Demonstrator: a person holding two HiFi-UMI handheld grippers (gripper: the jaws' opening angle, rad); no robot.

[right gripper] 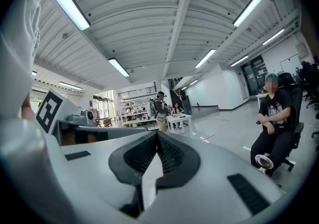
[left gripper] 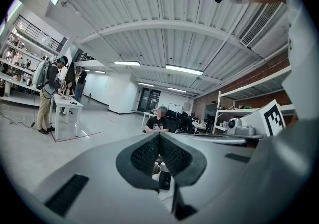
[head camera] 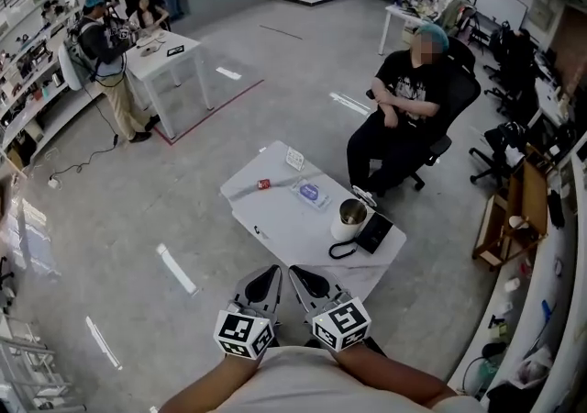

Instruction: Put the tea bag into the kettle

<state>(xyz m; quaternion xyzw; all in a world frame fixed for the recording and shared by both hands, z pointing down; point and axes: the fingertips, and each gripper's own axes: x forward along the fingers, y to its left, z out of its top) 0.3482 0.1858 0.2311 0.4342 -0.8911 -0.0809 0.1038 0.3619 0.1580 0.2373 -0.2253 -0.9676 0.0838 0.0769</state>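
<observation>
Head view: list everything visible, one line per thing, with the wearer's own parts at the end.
low table: one, white, middle of the floor
kettle: one, steel and white, table's right end
base pad: one, black, beside the kettle at the table's edge
small red packet: one, red, table's left part; likely the tea bag
flat packet: one, blue and white, table's middle
small card: one, white, table's far edge
seated person: one, black clothes, office chair beyond the table
standing person: one, upper left
second table: one, white, beside the standing person
left claw: one, grey and black, bottom centre, shut, empty
right claw: one, grey and black, beside it, shut, empty
</observation>
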